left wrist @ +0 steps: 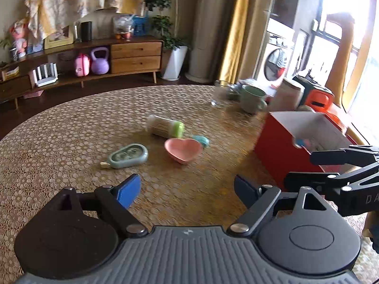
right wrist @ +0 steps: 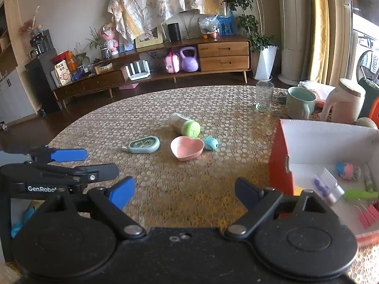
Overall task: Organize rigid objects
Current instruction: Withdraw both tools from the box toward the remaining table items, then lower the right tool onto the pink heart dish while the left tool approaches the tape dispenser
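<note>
Between picks: both tongs, left [left wrist: 187, 190] and right [right wrist: 184, 193], released and empty; next, grasp pink heart-shaped dish [right wrist: 187, 148] left of red cardboard box [right wrist: 279, 161].

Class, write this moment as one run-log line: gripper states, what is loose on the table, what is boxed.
left gripper: open, empty | right gripper: open, empty | loose: heart dish, green-capped jar on its side | red box: several small items
</note>
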A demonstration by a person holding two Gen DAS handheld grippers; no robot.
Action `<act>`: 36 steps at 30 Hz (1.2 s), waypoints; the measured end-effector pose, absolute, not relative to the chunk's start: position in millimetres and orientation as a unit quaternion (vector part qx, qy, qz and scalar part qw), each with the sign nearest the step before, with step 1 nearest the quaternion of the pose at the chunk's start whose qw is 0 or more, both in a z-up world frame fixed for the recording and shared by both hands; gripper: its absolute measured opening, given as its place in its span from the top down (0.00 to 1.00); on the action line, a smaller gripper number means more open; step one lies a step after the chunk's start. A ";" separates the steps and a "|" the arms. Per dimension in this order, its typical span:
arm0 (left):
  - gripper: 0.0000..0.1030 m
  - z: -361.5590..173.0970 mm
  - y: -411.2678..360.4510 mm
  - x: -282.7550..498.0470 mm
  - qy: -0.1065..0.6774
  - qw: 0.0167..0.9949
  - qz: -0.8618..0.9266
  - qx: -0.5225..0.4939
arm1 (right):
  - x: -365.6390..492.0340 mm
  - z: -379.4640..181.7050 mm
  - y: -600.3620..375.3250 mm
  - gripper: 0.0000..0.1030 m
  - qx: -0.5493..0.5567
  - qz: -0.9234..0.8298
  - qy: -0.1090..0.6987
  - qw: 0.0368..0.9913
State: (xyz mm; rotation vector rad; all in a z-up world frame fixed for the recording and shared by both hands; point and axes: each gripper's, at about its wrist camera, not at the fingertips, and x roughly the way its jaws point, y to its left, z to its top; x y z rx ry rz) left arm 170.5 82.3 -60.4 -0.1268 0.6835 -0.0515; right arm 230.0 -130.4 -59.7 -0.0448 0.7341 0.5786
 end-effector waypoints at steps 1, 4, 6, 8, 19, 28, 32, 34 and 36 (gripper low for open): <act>0.12 -63.0 87.7 174.3 0.333 0.940 -0.019 -0.065 | 234.5 -61.4 -126.7 0.12 -0.024 0.278 0.354 0.893; 0.00 -70.7 102.5 185.9 0.321 0.945 0.003 -0.065 | 247.1 -69.3 -115.9 0.12 -0.028 0.275 0.358 0.892; 0.00 -76.6 111.2 196.2 0.317 0.946 0.020 -0.064 | 255.8 -74.4 -110.4 0.12 -0.028 0.270 0.363 0.891; 0.00 -84.9 118.9 209.8 0.320 0.945 0.042 -0.061 | 266.4 -78.3 -103.9 0.12 -0.025 0.265 0.368 0.891; 0.00 -134.7 152.1 276.7 0.370 0.919 0.096 -0.092 | 301.3 -111.2 -56.6 0.12 -0.080 0.270 0.358 0.890; 0.00 -159.5 155.3 307.7 0.390 0.908 0.109 -0.109 | 321.7 -142.4 -29.0 0.12 -0.125 0.272 0.347 0.889; 0.00 -166.8 154.5 316.3 0.395 0.904 0.121 -0.113 | 332.7 -154.0 -26.7 0.13 -0.128 0.269 0.350 0.888; 0.00 -171.5 156.0 319.1 0.397 0.901 0.131 -0.116 | 337.7 -158.6 -26.3 0.13 -0.124 0.264 0.352 0.889; 0.00 -175.4 157.6 320.0 0.394 0.901 0.139 -0.120 | 343.5 -162.5 -26.3 0.13 -0.116 0.264 0.358 0.888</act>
